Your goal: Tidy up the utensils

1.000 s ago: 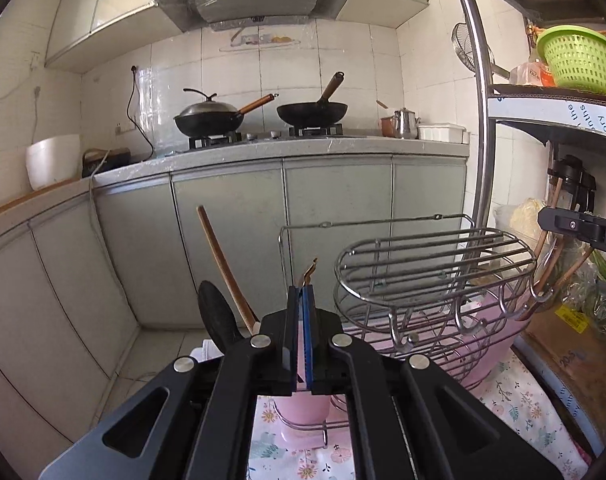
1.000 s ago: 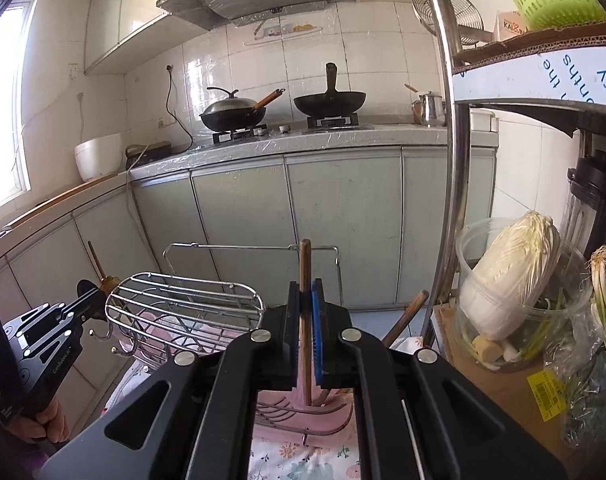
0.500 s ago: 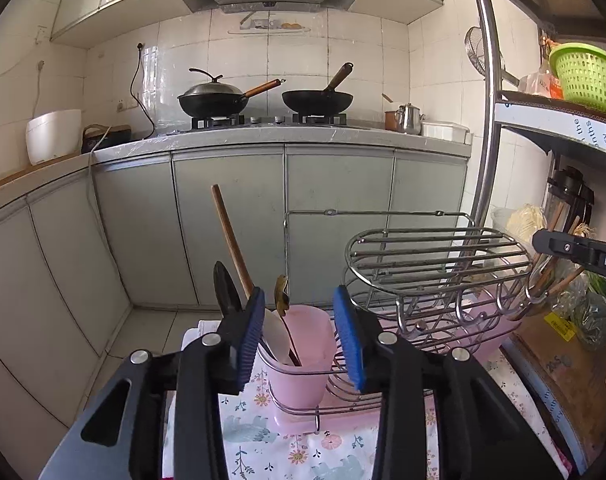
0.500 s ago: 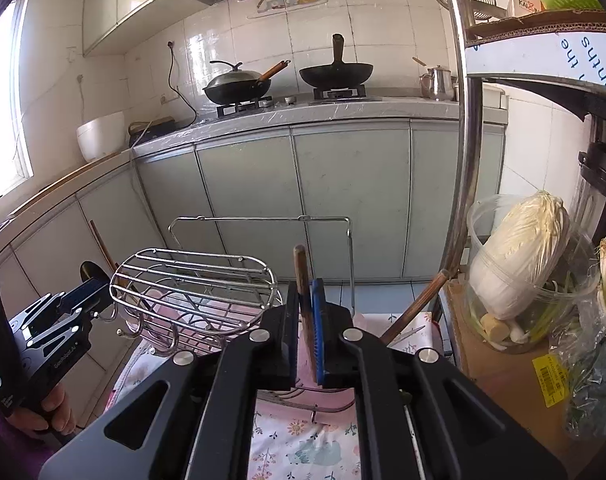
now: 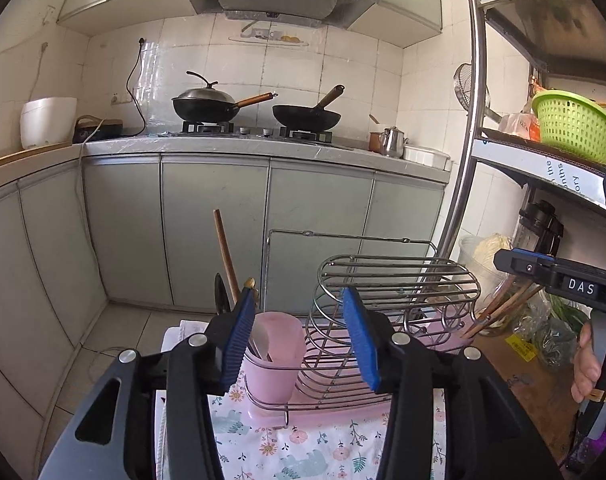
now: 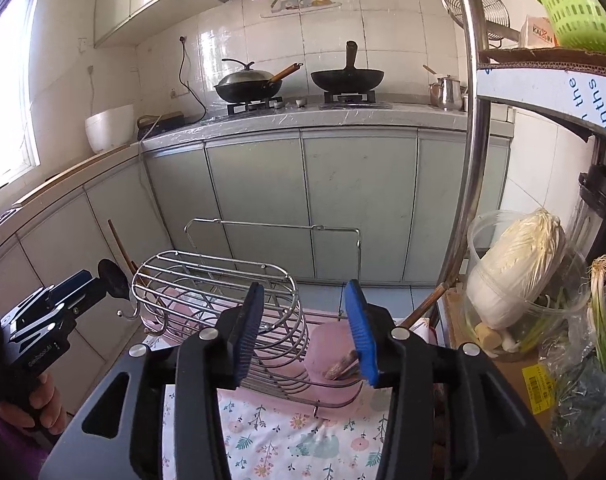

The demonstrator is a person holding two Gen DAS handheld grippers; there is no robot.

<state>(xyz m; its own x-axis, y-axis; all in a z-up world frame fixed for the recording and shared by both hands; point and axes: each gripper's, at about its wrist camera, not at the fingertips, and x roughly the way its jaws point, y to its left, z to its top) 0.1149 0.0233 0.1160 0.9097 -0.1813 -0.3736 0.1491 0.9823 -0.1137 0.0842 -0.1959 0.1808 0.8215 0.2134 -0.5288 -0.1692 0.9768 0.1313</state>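
Rack (image 5: pixel 399 280) of bent wire stands on the flowered cloth (image 5: pixel 303 448) to drain. At its nine o'clock a pink cup (image 5: pixel 277 356) keeps utensils (image 5: pixel 226 256) upright. Both grippers, left (image 5: pixel 299 340) and right (image 6: pixel 303 336), have just been opening, nothing pinched between them.

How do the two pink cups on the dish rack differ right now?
The left pink cup stands upright, holding a wooden-handled utensil that rises well above its rim. The right pink cup has a wooden handle leaning out sideways. Both cups sit in wire holders on the dish rack.
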